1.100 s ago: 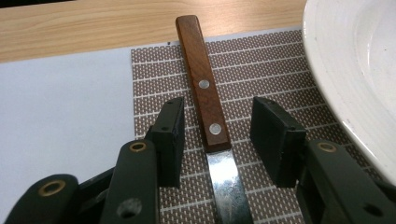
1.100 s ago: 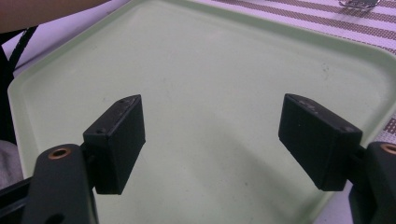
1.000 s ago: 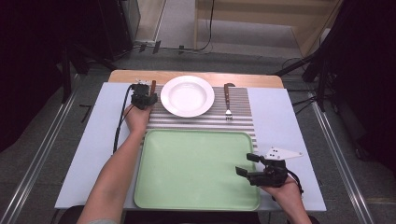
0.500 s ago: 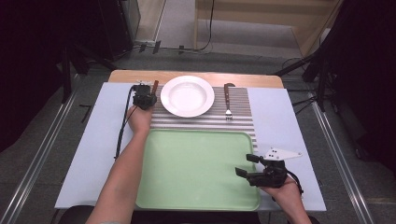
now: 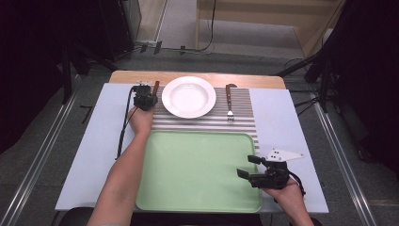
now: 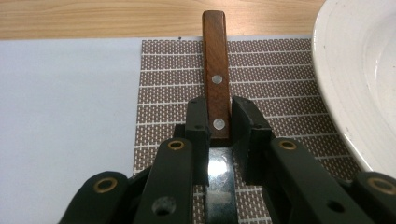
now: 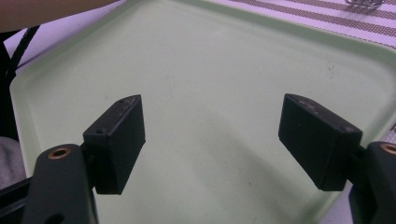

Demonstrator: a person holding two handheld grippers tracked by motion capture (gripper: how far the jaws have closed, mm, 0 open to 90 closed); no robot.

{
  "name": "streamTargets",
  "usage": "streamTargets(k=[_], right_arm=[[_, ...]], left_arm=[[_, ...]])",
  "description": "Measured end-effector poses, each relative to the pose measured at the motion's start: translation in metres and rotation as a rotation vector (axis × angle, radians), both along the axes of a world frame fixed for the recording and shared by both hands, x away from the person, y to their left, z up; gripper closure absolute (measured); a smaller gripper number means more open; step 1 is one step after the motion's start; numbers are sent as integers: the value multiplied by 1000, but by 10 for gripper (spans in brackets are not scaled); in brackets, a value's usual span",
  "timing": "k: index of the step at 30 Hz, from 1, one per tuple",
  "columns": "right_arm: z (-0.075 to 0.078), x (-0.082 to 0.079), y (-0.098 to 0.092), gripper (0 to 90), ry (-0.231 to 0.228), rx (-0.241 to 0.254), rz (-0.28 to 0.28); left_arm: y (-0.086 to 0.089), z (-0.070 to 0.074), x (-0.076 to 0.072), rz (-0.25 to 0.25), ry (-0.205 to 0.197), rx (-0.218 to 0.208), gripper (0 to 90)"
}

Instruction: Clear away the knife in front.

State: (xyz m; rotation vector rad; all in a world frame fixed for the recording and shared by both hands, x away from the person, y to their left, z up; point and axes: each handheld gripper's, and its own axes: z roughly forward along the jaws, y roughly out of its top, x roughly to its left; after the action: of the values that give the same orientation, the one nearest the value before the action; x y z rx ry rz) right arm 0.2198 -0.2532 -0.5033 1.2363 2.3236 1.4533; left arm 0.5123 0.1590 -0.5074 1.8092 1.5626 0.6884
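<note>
- Left gripper (image 6: 218, 122) down at the left edge of the striped placemat (image 6: 280, 84); knife (image 6: 215, 74) lies between its two black jaws, which have just been closing; both pads sit against the lower end of the wooden handle, at the lower rivet, so the knife is clamped.
- Knife lies flat on the placemat, just left of the white plate (image 6: 359, 74), apart from its rim; handle points away from the gripper toward the far wooden table edge (image 6: 116, 18); blade runs back under the gripper body.
- High view: left gripper (image 5: 144, 100) beside the plate (image 5: 188, 96); fork (image 5: 229, 102) on the placemat to the plate's right, tines toward the person.
- Right gripper (image 7: 212, 140) hovers over the near right corner of the green tray (image 7: 196, 56); jaws stand wide with nothing between them; same in the high view (image 5: 248, 166).
- Containers: plate, deep-welled, nothing in it; tray (image 5: 197, 160) bare, just before the placemat.
- Materials: handle dark brown wood with two metal rivets; blade shiny metal; placemat woven, brown with pale stripes; plate glossy white, round; tray matte pale green, rounded corners, raised rim; pale blue sheet (image 5: 103, 132) covers the table.
</note>
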Motion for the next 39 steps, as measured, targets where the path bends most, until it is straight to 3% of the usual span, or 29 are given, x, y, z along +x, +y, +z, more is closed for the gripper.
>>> streamTargets(k=[4,11,21,24,27,39], right_arm=[[0,0,0,220,-4,-5,5],[0,0,0,220,-3,-4,7],[0,0,-1,220,-3,-3,4],[0,0,-1,220,0,-4,2],[0,0,-1,220,-1,-5,3],[-1,0,-1,220,-5,-10,-2]], left_arm=[[5,3,4,-8,22,-43,775],[4,7,7,-26,46,-60,775],[9,25,10,-50,75,-125,775],[12,32,9,-76,82,-170,775],[12,37,8,-102,92,-187,775],[5,63,-3,-243,90,-222,775]])
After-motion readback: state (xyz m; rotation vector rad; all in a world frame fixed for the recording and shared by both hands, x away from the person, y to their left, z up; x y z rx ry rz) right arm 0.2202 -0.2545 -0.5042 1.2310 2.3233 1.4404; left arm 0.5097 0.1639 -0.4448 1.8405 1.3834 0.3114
